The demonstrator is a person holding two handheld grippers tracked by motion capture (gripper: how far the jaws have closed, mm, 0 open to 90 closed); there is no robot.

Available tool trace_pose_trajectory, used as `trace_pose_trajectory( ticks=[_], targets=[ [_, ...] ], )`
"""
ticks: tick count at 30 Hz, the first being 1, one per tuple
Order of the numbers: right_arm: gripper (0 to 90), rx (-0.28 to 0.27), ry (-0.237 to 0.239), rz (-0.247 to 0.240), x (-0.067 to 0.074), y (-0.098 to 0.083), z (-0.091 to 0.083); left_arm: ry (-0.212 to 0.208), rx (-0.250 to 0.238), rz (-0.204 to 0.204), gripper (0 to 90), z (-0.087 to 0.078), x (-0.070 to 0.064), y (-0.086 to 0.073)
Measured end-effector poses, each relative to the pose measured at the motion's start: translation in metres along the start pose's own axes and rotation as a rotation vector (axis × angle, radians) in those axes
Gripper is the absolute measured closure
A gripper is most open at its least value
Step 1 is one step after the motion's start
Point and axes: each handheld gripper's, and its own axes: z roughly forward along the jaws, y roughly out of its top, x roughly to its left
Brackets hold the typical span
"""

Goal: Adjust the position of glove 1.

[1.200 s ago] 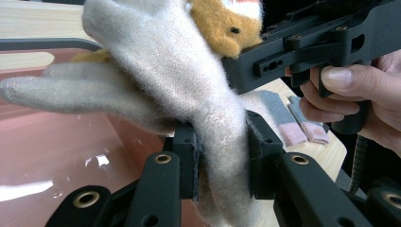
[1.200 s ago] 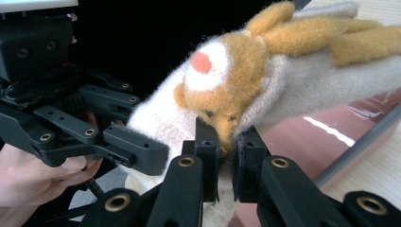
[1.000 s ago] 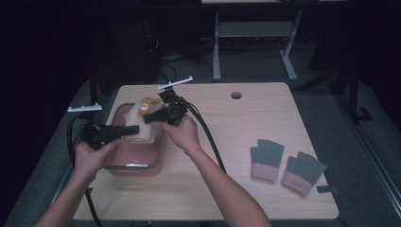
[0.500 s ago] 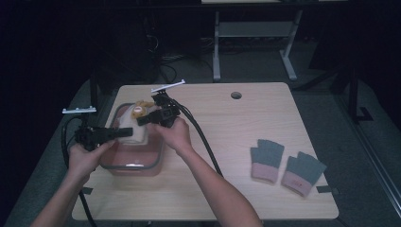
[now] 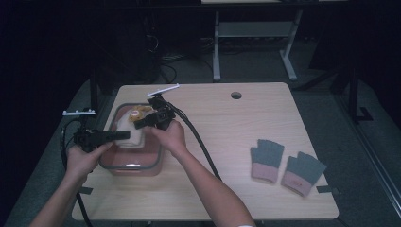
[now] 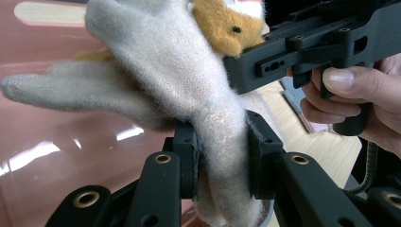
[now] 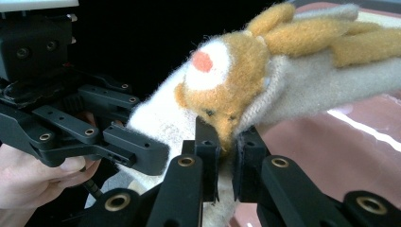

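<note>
Both grippers, left (image 6: 221, 156) and right (image 7: 226, 158), clamping one cream glove (image 6: 156, 71) (fox patch sewn on) above the pink box (image 5: 135, 166). Feeling soft, light, floppy; gripping thick knit near the cuff, not the loose fingers.

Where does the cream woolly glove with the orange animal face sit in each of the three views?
High view: cream woolly glove with the orange animal face left of centre, above the pink plastic tub.
Left gripper view: centre, pinched low down.
Right gripper view: centre-right, pinched at the face.
Shared landmark: the tub.
</note>
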Motion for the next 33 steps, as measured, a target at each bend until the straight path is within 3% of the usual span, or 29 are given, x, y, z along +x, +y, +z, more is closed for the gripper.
trace_pose_trajectory(
  ticks=[22, 33],
  targets=[
    [82.5, 0.092, -0.019, 0.070, -0.025, -0.016, 0.039, 0.035, 0.101, -0.088, 69.5, 0.020, 0.029, -0.019],
    [81.4, 0.130, -0.055, 0.060, -0.027, -0.020, 0.045, 0.057, 0.137, -0.086, 69.5, 0.027, 0.030, -0.023]
  ],
)
